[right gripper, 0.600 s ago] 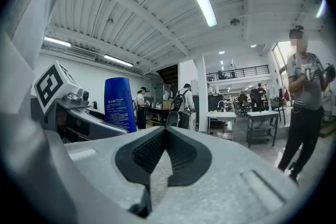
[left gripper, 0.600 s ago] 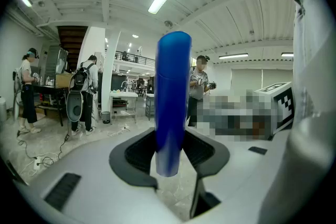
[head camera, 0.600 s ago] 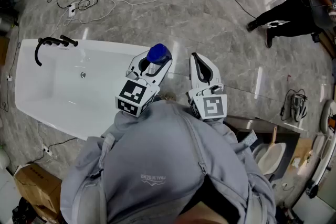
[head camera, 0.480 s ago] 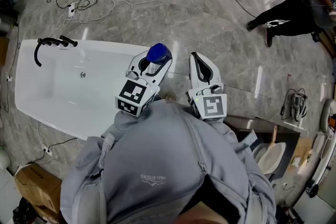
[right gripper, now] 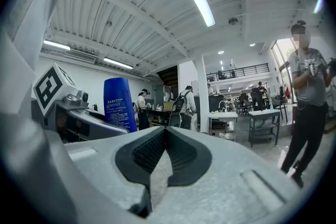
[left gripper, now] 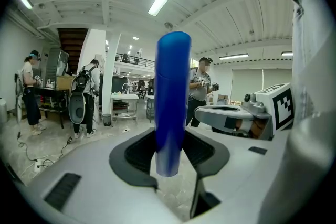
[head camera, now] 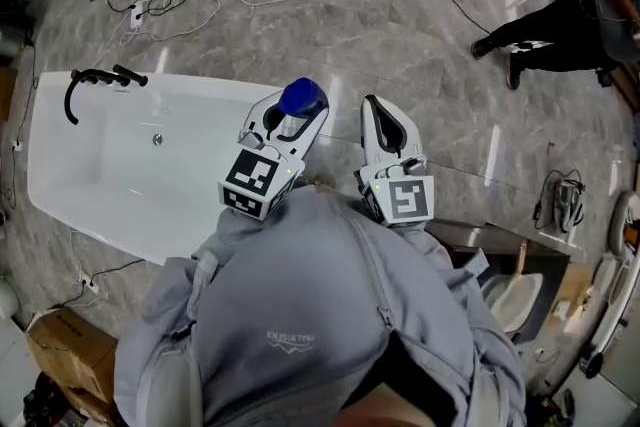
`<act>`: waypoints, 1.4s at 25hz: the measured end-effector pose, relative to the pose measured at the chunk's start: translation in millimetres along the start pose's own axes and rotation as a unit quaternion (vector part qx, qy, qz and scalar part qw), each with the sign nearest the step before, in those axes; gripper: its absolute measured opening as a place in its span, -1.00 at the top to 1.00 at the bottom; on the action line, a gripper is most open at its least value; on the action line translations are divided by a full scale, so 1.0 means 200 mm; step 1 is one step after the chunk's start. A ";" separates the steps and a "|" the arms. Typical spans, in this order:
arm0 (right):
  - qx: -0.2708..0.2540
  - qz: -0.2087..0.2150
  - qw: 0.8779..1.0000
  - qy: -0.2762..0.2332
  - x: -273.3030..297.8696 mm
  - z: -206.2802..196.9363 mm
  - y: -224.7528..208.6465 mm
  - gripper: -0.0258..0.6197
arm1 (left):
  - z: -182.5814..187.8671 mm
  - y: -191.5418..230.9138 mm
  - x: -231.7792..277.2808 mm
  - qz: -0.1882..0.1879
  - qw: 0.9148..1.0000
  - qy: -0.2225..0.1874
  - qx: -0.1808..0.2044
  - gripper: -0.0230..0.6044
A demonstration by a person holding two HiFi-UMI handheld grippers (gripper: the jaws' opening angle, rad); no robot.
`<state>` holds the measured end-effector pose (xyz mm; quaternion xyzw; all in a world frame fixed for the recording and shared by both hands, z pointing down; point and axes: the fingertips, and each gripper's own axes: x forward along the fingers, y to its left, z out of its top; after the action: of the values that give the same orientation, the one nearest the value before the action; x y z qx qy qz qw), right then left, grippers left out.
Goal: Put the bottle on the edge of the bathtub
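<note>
**Bottle barely shifts, not yet set down**

The tall blue plastic bottle (head camera: 302,99) stays clamped upright in the left gripper (head camera: 287,118), nudged slightly forward by the glossy white bathtub (head camera: 190,81) (rim still unreached). The right gripper (head camera: 386,127) is alongside, jaws together, empty.

shift: slight | left tool (head camera: 292,118) with bottle (head camera: 302,99): a touch higher in head view | bathtub (head camera: 62,177): likewise
</note>
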<state>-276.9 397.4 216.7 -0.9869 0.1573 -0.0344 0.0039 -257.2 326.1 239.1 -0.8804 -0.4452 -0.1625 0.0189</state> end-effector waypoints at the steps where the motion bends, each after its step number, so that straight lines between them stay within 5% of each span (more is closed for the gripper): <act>1: 0.001 0.000 1.000 -0.001 0.01 0.00 0.00 0.92 | 0.00 0.01 0.00 0.000 1.000 -0.001 0.001 0.43; 20: -0.003 0.001 1.000 0.011 0.31 -0.07 -0.10 0.92 | 0.00 0.26 0.13 0.013 1.000 -0.004 -0.004 0.43; 35: -0.008 0.145 0.989 0.005 0.97 0.00 -0.41 0.92 | 0.23 0.70 0.57 0.129 0.990 -0.039 -0.032 0.43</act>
<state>-67.5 415.8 230.6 -0.9536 0.2988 -0.0367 -0.0001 -70.2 339.2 245.2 -0.9364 -0.3225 -0.1384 -0.0055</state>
